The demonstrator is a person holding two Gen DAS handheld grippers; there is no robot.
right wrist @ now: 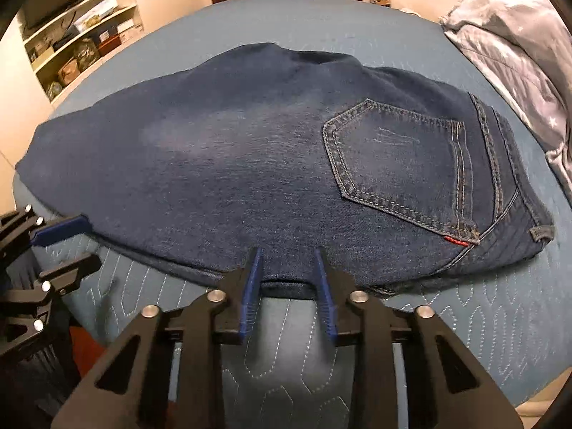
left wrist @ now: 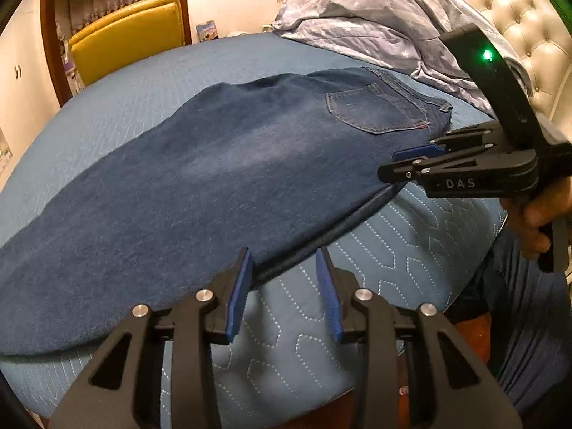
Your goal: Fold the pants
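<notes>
R tongs (left wrist: 404, 164) marked "DAS", parted | L tongs (left wrist: 284, 261) parted | both at jeans (right wrist: 250, 164) edge

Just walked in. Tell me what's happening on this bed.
A person is folding jeans with a hand-held tool in each hand. The jeans lie flat on the blue quilt, already doubled leg on leg, back pocket up. Both tools are open at the near edge: the left tool by the leg, the right tool nearer the pocket end. Neither has gripped yet.
</notes>
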